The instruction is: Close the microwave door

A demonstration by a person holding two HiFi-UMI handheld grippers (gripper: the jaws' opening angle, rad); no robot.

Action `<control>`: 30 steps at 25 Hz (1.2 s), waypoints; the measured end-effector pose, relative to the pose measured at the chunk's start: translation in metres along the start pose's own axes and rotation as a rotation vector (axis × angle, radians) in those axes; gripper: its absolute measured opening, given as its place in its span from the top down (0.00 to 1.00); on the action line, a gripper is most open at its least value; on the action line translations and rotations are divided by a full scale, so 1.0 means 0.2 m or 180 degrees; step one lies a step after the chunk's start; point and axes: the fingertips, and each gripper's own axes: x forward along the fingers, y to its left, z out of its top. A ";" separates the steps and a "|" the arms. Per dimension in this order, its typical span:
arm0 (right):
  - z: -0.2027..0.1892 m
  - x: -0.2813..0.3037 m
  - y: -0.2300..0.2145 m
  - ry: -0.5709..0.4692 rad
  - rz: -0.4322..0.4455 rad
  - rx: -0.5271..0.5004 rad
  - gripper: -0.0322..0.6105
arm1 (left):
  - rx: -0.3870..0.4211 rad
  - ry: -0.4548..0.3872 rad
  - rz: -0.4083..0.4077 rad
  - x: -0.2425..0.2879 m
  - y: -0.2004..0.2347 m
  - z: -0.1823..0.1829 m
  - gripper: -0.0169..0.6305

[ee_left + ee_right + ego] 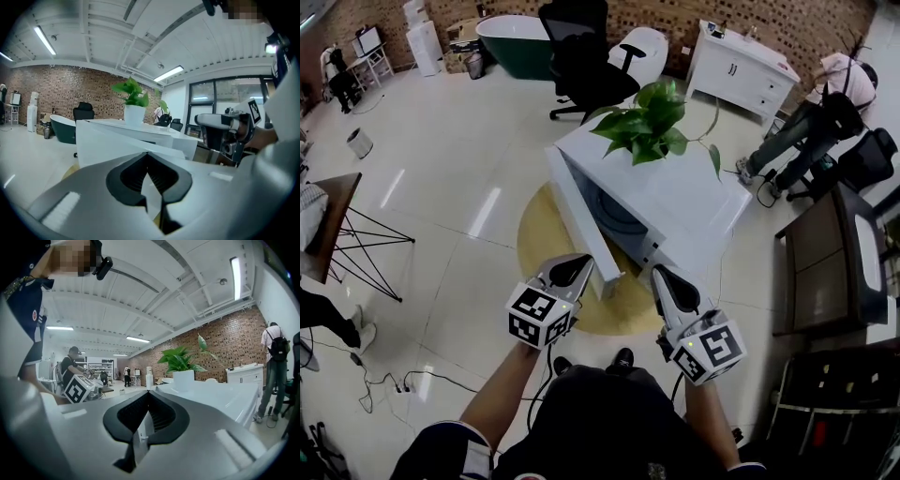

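A white microwave (680, 202) stands on a round yellow table (536, 246), with a potted plant (649, 120) on top. Its door (572, 220) hangs wide open toward the left, and the dark cavity shows behind it. My left gripper (581, 266) is shut and empty, just in front of the door's free edge. My right gripper (660, 277) is also shut and empty, near the microwave's front right corner. In the left gripper view the door (105, 140) fills the space ahead of the left gripper (148, 157). In the right gripper view the microwave (225, 399) lies beyond the right gripper (149, 394).
A black office chair (581, 56) and a dark green bathtub (511, 42) stand behind the microwave. At the back right is a white cabinet (741, 66), with a person (825, 112) bending near it. A dark table (825, 253) is at the right and a wooden one (326, 220) at the left.
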 end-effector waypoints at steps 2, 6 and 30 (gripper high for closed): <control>0.01 -0.01 -0.03 -0.0008 -0.0031 -0.0001 0.95 | 0.0008 0.0011 -0.0037 0.05 -0.02 0.00 0.95; 0.01 -0.04 -0.10 -0.0019 -0.0085 -0.0008 0.95 | 0.0026 0.0035 -0.0095 0.15 -0.07 0.00 0.95; 0.04 -0.15 -0.42 -0.0015 -0.0240 -0.0044 0.95 | 0.0108 0.0195 -0.0176 0.43 -0.24 -0.01 0.95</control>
